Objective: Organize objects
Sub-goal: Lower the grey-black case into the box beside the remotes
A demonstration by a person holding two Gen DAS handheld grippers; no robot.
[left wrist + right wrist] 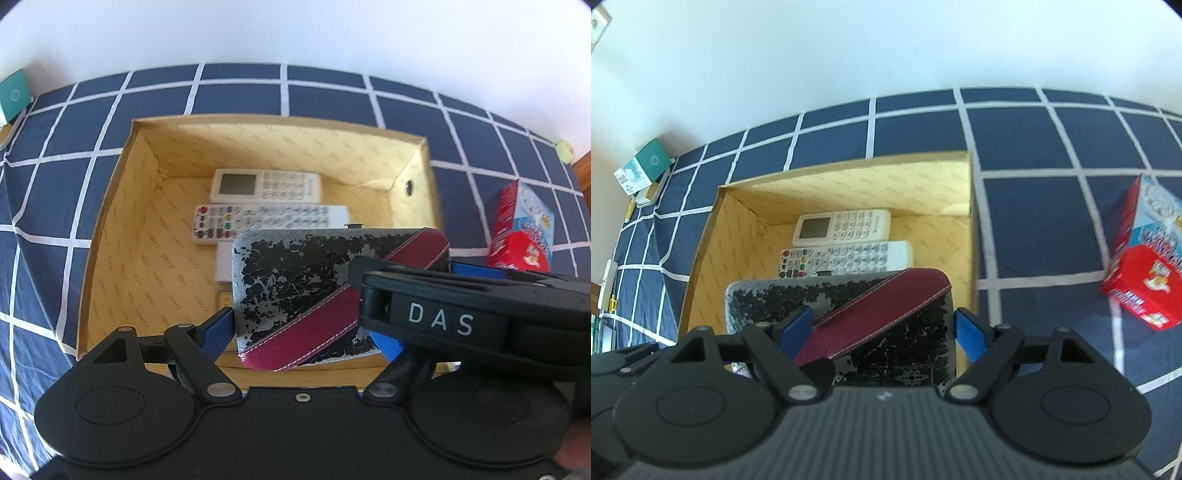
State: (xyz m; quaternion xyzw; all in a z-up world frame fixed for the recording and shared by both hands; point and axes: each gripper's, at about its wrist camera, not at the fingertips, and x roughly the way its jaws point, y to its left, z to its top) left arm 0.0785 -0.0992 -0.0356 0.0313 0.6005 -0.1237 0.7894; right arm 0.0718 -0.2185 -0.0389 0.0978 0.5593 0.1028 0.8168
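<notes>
a worn black-and-maroon wallet [314,295] hangs tilted over the near end of an open cardboard box [110,229] on a blue checked cloth [55,184], grasped at its sides by the blue pads of the left claw [306,332]. the right claw [882,328] straddles the same wallet, clenched or not i cannot tell. two white remotes [266,206] lie side by side inside; a red carton [1141,258] stands apart.
</notes>
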